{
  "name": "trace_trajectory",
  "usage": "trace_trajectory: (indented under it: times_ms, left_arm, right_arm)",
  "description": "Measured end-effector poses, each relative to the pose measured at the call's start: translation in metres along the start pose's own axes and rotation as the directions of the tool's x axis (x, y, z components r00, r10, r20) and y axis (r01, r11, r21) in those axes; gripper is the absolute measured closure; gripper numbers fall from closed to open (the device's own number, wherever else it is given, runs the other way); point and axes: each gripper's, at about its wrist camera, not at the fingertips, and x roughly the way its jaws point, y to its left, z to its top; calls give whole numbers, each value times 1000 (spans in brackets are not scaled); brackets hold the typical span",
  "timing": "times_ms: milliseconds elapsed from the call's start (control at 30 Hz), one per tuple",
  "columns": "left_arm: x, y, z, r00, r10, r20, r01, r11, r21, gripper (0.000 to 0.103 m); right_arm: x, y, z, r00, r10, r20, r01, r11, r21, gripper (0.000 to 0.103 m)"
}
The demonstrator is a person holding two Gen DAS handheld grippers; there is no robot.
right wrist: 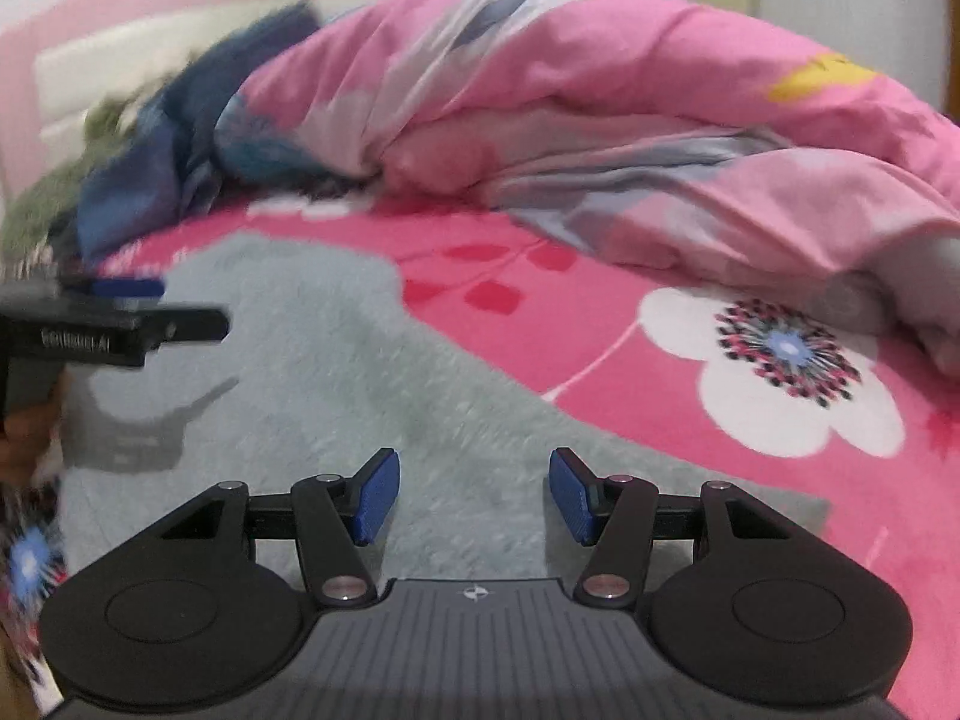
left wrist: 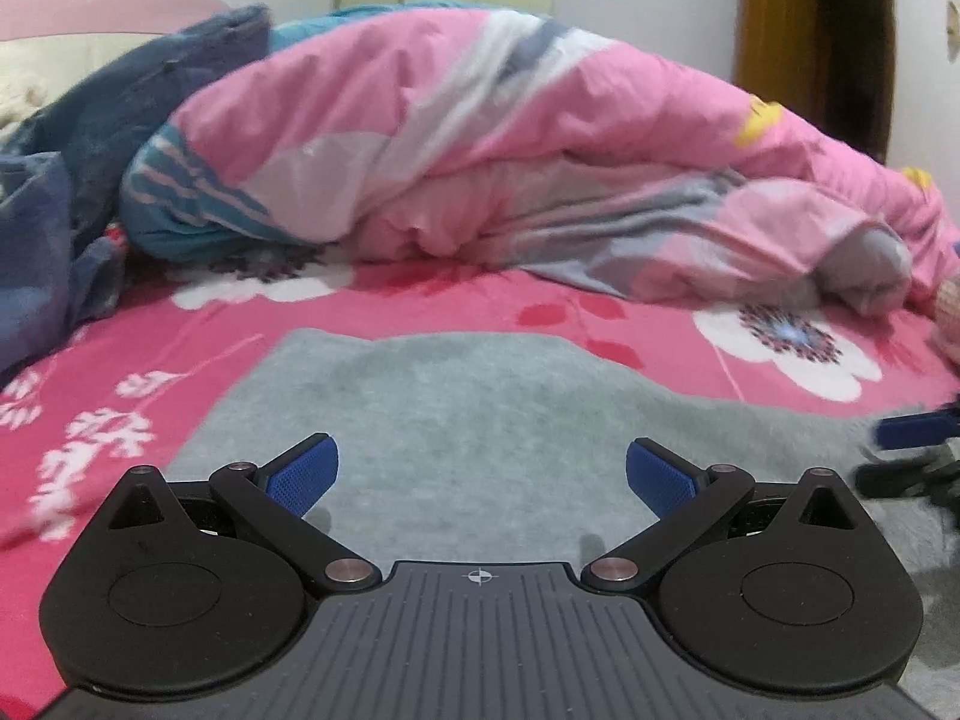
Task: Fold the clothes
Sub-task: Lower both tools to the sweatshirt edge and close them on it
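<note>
A grey fleecy garment (left wrist: 456,408) lies spread flat on the pink flowered bedsheet (left wrist: 180,324). My left gripper (left wrist: 482,468) hovers over its near part with the blue pads wide apart and nothing between them. In the right wrist view the same grey garment (right wrist: 336,372) stretches from the near edge toward the far left. My right gripper (right wrist: 474,495) hangs above it, open, holding nothing. The left gripper (right wrist: 120,318) shows at the left edge of that view, casting a shadow on the cloth. The right gripper's blue tip (left wrist: 918,429) pokes in at the right edge of the left wrist view.
A rumpled pink quilt (left wrist: 540,150) fills the back of the bed. Dark blue denim clothes (left wrist: 90,150) lie heaped at the far left. A green cloth (right wrist: 54,192) sits beyond them. A brown door (left wrist: 810,48) stands at the far right.
</note>
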Motion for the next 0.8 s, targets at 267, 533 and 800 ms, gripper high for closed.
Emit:
trace_trajectory:
  times_ms: [267,533,800]
  left_arm:
    - [-22,64,0,990,118,79,-110,989,-101,0]
    - [-19,126,-15,998,33,-44,-45,948,-316,4]
    - [-6,122,-23,994,-14,-111,-21,951,-307,19]
  right_arm:
    - [-66,18,-27,961,260,95,-277,905,322,36]
    - [-72,41,-93,916,401,23,-315,681,661,33]
    - [-89,11,-129,971,237,23,-129,440,889,33]
